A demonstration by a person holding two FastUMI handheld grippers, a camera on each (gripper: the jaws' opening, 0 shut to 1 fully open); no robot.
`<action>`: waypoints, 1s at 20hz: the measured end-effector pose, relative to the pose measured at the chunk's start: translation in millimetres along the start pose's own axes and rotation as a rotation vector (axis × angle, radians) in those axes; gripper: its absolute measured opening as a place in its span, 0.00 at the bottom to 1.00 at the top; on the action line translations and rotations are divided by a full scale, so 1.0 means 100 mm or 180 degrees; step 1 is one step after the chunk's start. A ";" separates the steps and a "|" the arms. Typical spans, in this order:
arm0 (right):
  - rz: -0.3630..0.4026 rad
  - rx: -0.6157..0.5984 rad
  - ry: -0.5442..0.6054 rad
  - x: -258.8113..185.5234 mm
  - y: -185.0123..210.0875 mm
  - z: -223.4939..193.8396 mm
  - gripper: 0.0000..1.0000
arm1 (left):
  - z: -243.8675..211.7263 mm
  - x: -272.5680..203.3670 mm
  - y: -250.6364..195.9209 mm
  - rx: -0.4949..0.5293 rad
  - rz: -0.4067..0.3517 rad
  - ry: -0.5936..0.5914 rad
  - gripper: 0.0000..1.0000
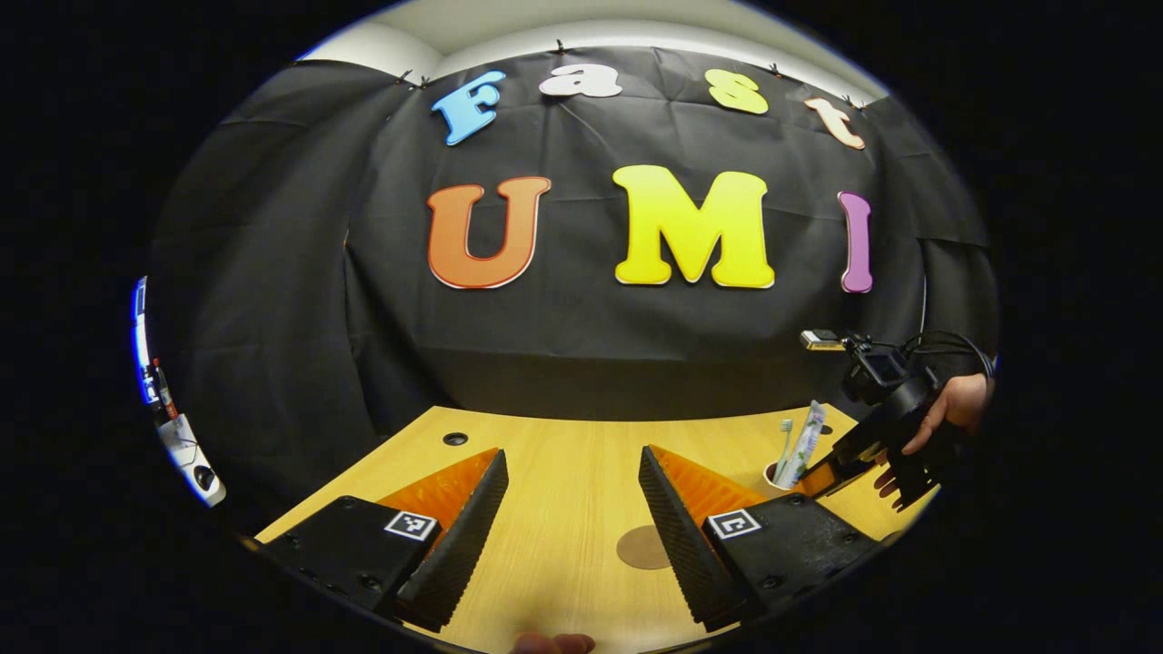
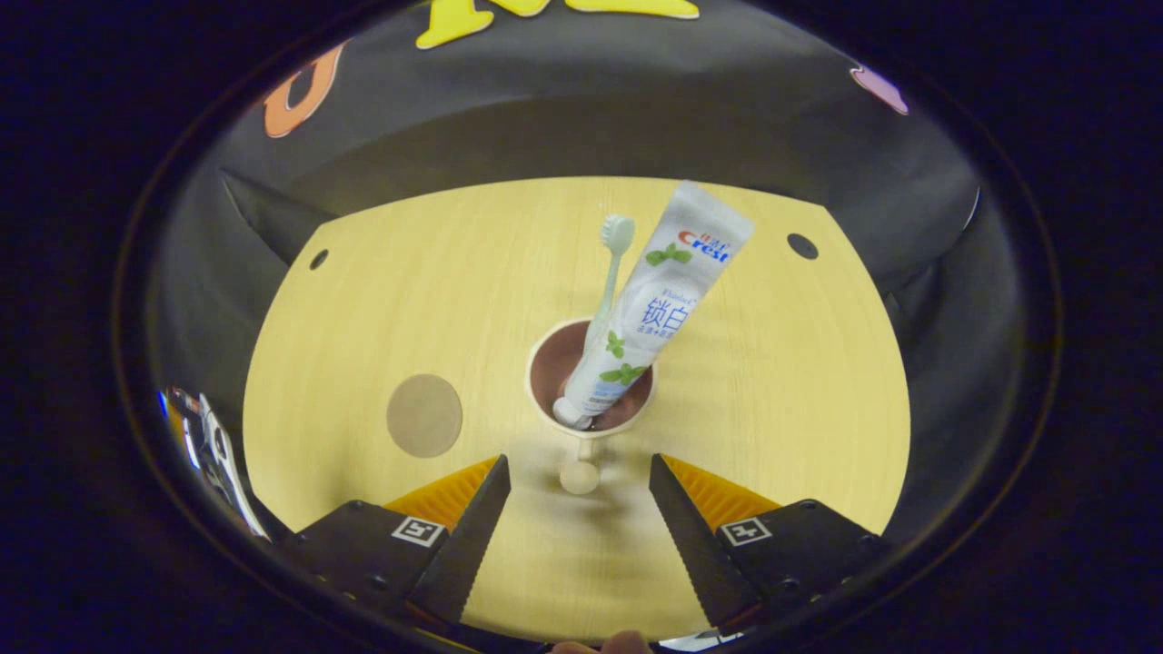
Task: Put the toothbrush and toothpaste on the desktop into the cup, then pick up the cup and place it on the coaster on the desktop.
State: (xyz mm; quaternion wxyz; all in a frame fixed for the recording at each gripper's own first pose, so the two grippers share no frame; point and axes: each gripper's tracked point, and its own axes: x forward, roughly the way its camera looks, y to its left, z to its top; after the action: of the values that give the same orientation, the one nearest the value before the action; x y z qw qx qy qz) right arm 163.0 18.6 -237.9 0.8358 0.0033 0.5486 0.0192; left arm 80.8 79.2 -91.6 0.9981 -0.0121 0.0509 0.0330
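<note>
A cream cup with a dark inside stands upright on the wooden desktop, its handle toward my right gripper. In it lean a pale green toothbrush and a white toothpaste tube. My right gripper hangs open just short of and above the cup, the handle between its fingertips. A round brown coaster lies left of the cup. In the left gripper view the cup with toothbrush and tube is at far right, the right gripper beside it in a hand. My left gripper is open over the coaster.
The desktop has small dark cable holes near its back corners. The black cloth wall closes off the back and sides. A white device hangs at the far left beyond the desk edge.
</note>
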 end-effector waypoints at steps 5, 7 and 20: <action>-0.0088 -0.0009 0.0379 0.37 0.00 -0.05 0.94 | -0.18 -0.05 0.34 -0.0081 0.0291 0.0201 0.92; -0.0101 -0.0031 0.0467 0.50 -0.01 -0.05 0.94 | -0.26 -0.09 0.42 -0.0125 0.0391 0.0299 0.92; -0.0226 0.0088 0.0708 0.67 -0.08 -0.10 0.28 | -0.52 -0.32 0.69 -0.0235 0.0722 0.0607 0.93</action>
State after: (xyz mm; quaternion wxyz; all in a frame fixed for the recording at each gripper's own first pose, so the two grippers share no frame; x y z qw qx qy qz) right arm 180.3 13.1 -303.3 0.7698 -0.0068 0.6380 -0.0178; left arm 39.2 144.7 -141.3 0.9775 -0.0460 0.1453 0.1460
